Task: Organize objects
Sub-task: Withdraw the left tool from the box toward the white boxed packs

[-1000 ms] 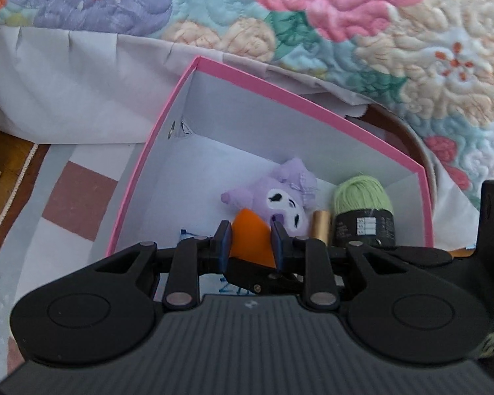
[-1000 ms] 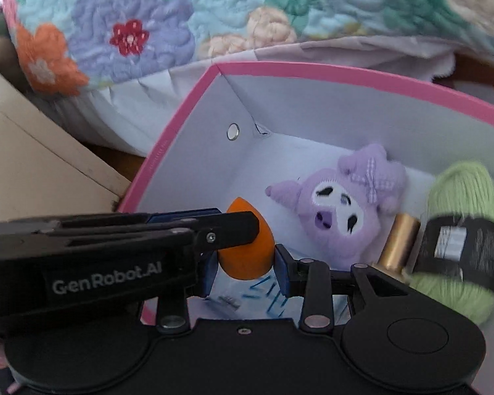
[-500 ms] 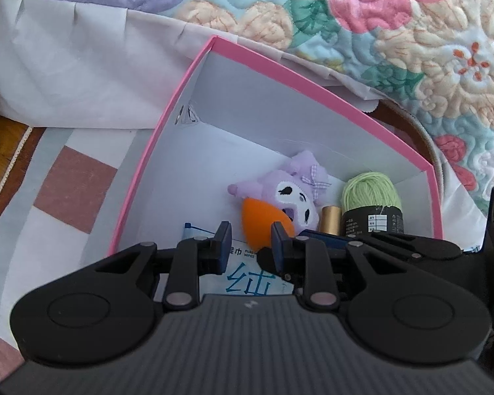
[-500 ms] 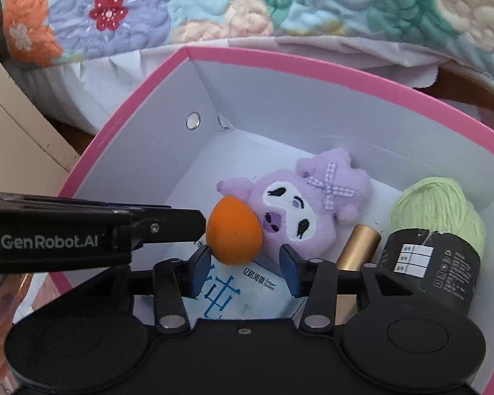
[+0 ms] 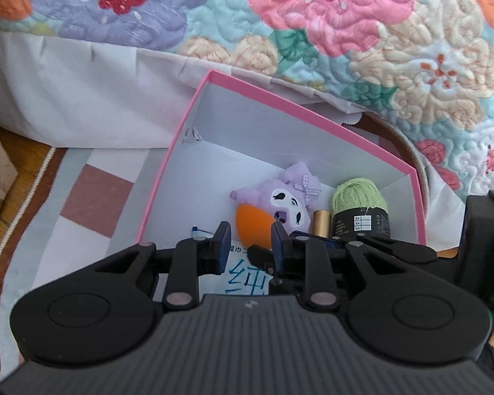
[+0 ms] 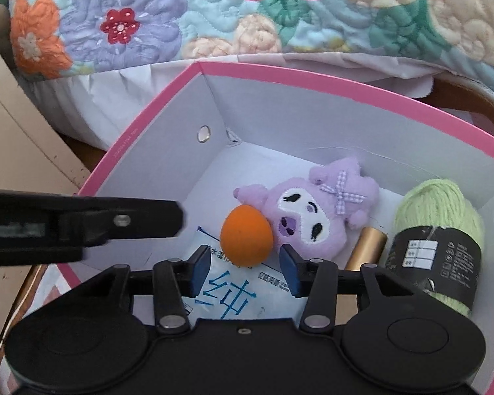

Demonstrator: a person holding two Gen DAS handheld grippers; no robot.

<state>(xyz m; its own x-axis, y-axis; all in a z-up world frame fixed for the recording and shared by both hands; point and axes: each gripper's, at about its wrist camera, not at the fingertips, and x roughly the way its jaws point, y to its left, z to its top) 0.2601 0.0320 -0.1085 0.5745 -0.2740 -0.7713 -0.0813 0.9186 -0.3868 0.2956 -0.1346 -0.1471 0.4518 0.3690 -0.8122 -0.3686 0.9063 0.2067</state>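
A pink-rimmed white box (image 5: 194, 112) (image 6: 148, 125) holds an orange egg-shaped sponge (image 5: 253, 225) (image 6: 246, 235), a purple plush toy (image 5: 285, 202) (image 6: 316, 215), a green yarn ball (image 5: 359, 202) (image 6: 441, 230), a gold tube (image 5: 321, 228) (image 6: 367, 248) and a white wipes packet (image 5: 247, 278) (image 6: 233, 293). The sponge lies on the packet against the plush. My left gripper (image 5: 251, 247) is open and empty above the box's near edge. My right gripper (image 6: 246, 271) is open and empty just behind the sponge. The left gripper's body (image 6: 82, 225) crosses the right wrist view.
A floral quilt (image 5: 313, 26) (image 6: 280, 10) over a white sheet (image 5: 82, 105) hangs behind the box. A checked rug (image 5: 92, 197) lies on the wooden floor to the left. A beige panel (image 6: 13, 151) stands at the far left.
My left gripper let go of the orange sponge and drew back out of the box. The sponge now rests on the wipes packet. My right gripper opened wider and also backed away.
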